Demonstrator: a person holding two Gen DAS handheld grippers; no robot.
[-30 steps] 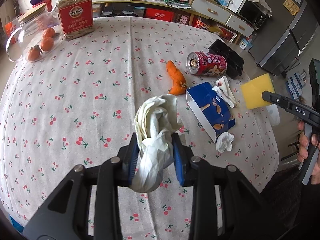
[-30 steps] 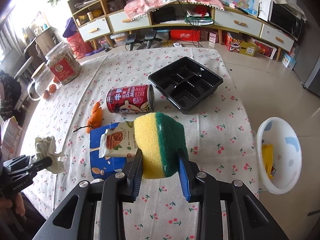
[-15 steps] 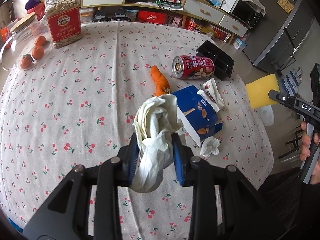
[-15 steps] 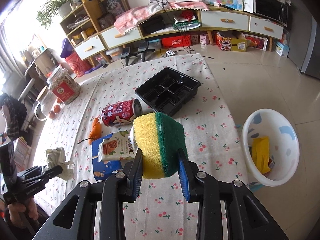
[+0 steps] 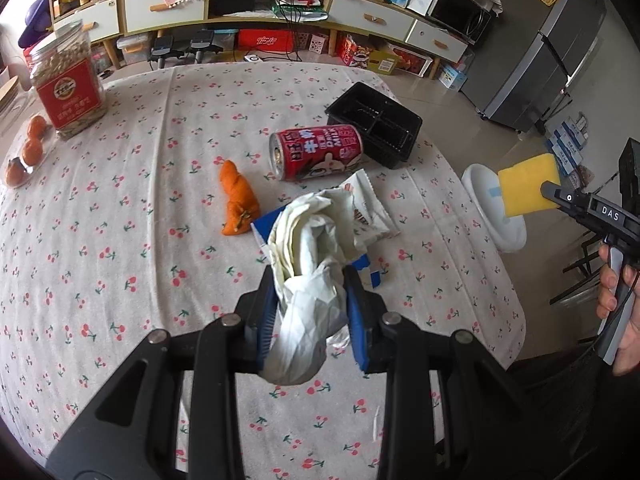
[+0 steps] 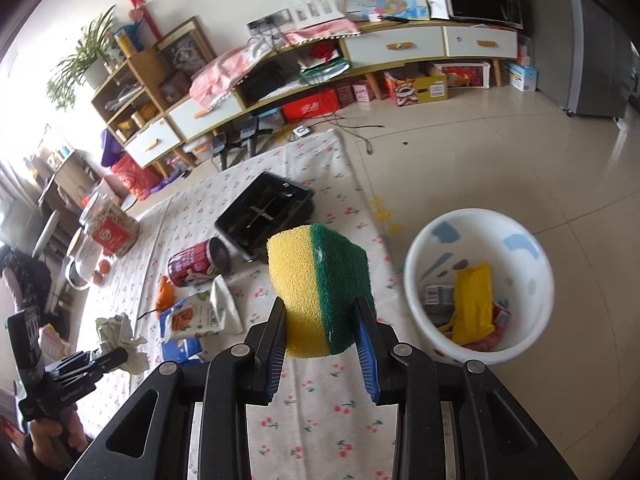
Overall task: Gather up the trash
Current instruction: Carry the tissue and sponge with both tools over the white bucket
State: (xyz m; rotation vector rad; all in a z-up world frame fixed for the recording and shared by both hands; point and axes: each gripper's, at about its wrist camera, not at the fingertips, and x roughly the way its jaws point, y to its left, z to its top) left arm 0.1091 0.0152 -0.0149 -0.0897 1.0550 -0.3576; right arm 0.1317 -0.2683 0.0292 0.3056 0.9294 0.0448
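Crumpled paper (image 5: 310, 280) pinched in the left hand-held gripper (image 5: 310, 312) hides the blue box; the right (image 6: 322, 336) clamps a sponge (image 6: 320, 292).

Yellow-green sponge (image 6: 320, 292), cherry-print tablecloth (image 5: 120, 200)

On my table (image 5: 120, 208) the can (image 5: 316, 152) lies on its side just in front of the tray (image 5: 376, 120), peel (image 5: 238, 200) to its left. The wrapper (image 6: 200, 316) rests on the box (image 6: 180, 348) nearer me. The jar (image 5: 66, 88) stands far left. The bin (image 6: 478, 280) sits on the floor off the table's right edge.
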